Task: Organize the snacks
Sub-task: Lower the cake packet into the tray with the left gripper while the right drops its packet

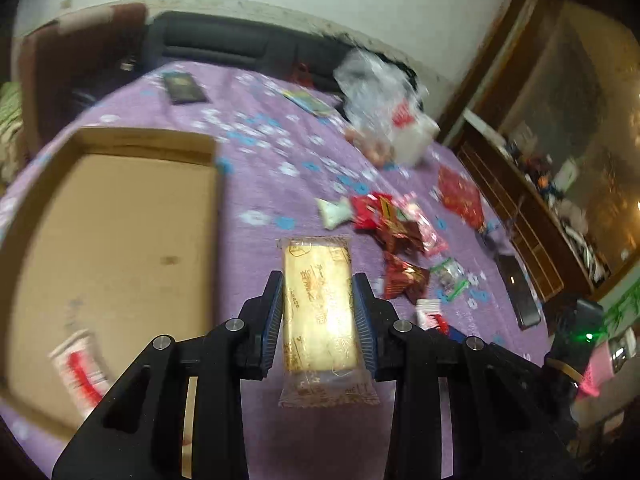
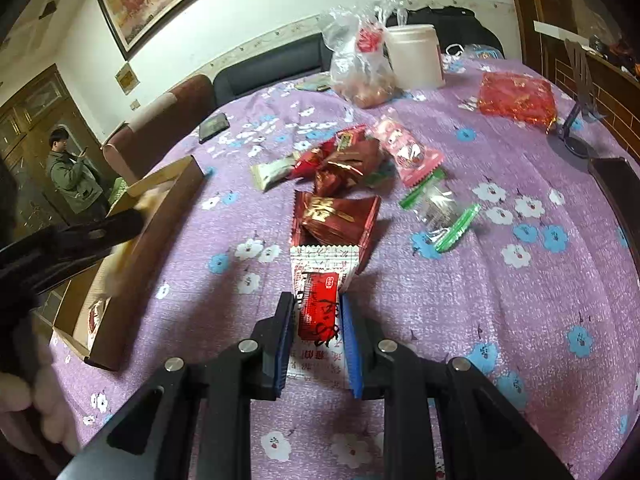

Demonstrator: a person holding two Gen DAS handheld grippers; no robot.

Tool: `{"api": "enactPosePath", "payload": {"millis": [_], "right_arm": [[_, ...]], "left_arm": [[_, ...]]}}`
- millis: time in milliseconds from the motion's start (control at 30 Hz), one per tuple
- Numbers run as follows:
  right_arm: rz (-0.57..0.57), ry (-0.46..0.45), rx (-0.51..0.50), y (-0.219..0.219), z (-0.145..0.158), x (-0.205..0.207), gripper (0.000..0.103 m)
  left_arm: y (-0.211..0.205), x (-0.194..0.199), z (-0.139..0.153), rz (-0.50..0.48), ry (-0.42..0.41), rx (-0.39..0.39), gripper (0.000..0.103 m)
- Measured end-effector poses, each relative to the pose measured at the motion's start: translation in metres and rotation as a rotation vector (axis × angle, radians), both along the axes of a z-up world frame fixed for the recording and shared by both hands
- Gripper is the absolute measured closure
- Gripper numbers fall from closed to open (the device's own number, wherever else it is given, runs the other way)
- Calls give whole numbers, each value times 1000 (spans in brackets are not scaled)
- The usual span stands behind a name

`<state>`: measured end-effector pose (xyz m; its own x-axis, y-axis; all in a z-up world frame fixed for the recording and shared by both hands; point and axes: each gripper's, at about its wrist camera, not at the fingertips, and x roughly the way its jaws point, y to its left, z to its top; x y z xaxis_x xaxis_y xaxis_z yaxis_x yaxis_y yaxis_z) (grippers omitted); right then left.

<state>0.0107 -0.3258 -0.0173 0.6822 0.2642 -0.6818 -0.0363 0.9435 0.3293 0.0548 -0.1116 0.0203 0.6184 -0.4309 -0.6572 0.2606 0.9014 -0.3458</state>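
Note:
My left gripper (image 1: 318,280) is shut on a yellow cracker packet (image 1: 318,312), held in the air just right of the shallow cardboard box (image 1: 120,240). A red-and-white packet (image 1: 78,364) lies in the box's near corner. My right gripper (image 2: 316,300) is shut on a red-and-white snack packet (image 2: 320,288) over the purple floral tablecloth (image 2: 500,320). Ahead of it lie a dark red packet (image 2: 340,216), a heap of red wrapped snacks (image 2: 344,160), a pink packet (image 2: 408,152), a clear green-edged packet (image 2: 440,208) and a white-green packet (image 2: 272,174). The left gripper (image 2: 136,216) shows blurred over the box (image 2: 152,240).
A clear plastic bag (image 2: 360,60) and a white tub (image 2: 416,56) stand at the far side. A red foil bag (image 2: 516,96), a phone stand (image 2: 576,136) and a dark phone (image 2: 214,126) also lie on the table. A person (image 2: 72,172) stands at the far left.

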Motion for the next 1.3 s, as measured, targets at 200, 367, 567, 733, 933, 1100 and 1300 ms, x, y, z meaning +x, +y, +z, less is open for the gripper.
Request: {"api": "enactPosePath", "payload": {"millis": [200, 367, 567, 733, 933, 1100, 1300], "right_arm": [[13, -48, -31, 13, 8, -8, 77], [103, -71, -34, 48, 26, -14, 77], [268, -60, -27, 117, 43, -3, 77], [370, -48, -19, 167, 51, 14, 77], [425, -19, -46, 216, 43, 36, 77], [437, -2, -80, 237, 32, 49, 74], [439, -32, -104, 246, 32, 47, 73]], "left_arm": [[71, -25, 11, 136, -47, 53, 70], [114, -30, 1, 207, -37, 52, 70], [140, -21, -17, 229, 0, 47, 70], [158, -7, -28, 249, 30, 55, 70], [172, 2, -30, 257, 39, 57, 70], [179, 7, -31, 265, 46, 45, 69], [181, 5, -27, 281, 31, 42, 69]]}}
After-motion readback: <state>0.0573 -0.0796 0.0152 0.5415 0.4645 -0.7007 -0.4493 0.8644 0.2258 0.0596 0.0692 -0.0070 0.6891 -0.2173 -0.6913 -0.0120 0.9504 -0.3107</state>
